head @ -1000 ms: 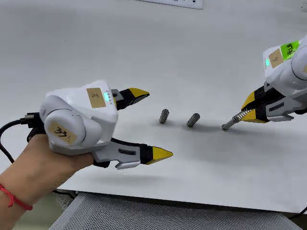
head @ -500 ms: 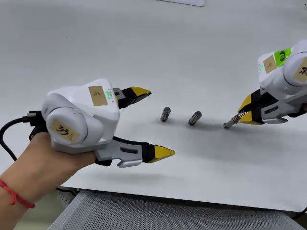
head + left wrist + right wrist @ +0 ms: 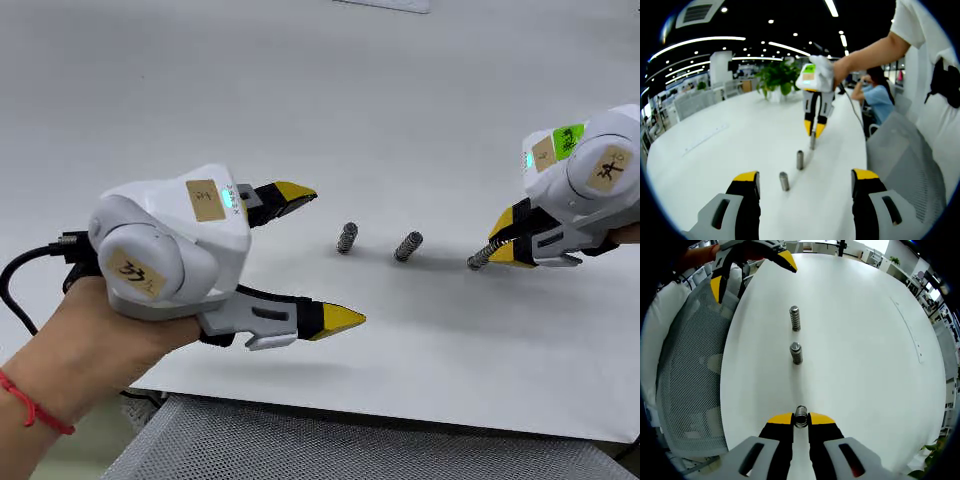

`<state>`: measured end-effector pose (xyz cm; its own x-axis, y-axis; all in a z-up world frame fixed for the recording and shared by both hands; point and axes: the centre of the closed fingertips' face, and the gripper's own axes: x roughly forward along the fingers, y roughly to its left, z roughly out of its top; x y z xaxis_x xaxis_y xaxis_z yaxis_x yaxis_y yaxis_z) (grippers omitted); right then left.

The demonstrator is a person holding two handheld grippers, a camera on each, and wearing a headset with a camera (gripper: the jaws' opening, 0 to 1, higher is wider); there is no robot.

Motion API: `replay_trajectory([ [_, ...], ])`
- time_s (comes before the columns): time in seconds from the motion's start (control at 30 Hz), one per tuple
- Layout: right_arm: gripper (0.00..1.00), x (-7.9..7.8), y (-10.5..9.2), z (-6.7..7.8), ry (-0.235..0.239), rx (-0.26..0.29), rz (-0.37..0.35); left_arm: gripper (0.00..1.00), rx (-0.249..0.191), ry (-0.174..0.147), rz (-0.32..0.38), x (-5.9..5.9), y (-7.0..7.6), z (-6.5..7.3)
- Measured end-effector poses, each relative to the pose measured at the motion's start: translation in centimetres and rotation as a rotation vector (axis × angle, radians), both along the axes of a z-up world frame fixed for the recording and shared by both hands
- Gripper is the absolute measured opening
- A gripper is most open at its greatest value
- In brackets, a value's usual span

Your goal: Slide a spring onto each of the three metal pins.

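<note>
Two short metal pins wrapped in springs stand on the white table, one [image 3: 347, 237] left of the other [image 3: 407, 246]. A third pin with a spring [image 3: 483, 255] leans with its lower end on the table. My right gripper [image 3: 503, 243] is shut on the spring's upper part, and the coil [image 3: 800, 416] sits between its yellow tips. My left gripper [image 3: 318, 256] hovers open at the near left with nothing between its jaws. From the left gripper [image 3: 806, 176] the pins line up: nearest [image 3: 784, 181], middle [image 3: 800, 160], held one [image 3: 812, 141].
The white table [image 3: 300, 90] stretches far back and left. Its near edge [image 3: 380, 425] runs below my left gripper, with a grey mesh chair [image 3: 300, 450] under it. A cable [image 3: 15, 280] trails from the left gripper. People sit beyond the table [image 3: 875, 95].
My right gripper has rolled and sunk a little toward the table while the held spring's lower end stayed put. The left gripper has barely moved.
</note>
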<state>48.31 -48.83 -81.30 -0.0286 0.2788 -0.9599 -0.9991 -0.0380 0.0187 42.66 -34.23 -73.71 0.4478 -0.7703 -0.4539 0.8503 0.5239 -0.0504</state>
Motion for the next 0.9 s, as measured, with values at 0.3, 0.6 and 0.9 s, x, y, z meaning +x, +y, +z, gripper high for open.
replay_trajectory([
  [0.3, 0.12, -0.51, 0.37, -0.2, 0.0, 0.005, -0.01, 0.75, 0.004, -0.001, -0.003, 0.08, 0.08, 0.03],
  [0.6, 0.12, -0.46, 0.3, -0.64, 0.003, 0.007, -0.016, 0.75, 0.012, -0.004, -0.005, 0.14, 0.24, 0.05],
  [0.9, 0.15, -0.24, 0.46, -0.12, -0.003, 0.04, -0.04, 0.75, 0.022, -0.009, -0.005, 0.09, 0.4, 0.26],
])
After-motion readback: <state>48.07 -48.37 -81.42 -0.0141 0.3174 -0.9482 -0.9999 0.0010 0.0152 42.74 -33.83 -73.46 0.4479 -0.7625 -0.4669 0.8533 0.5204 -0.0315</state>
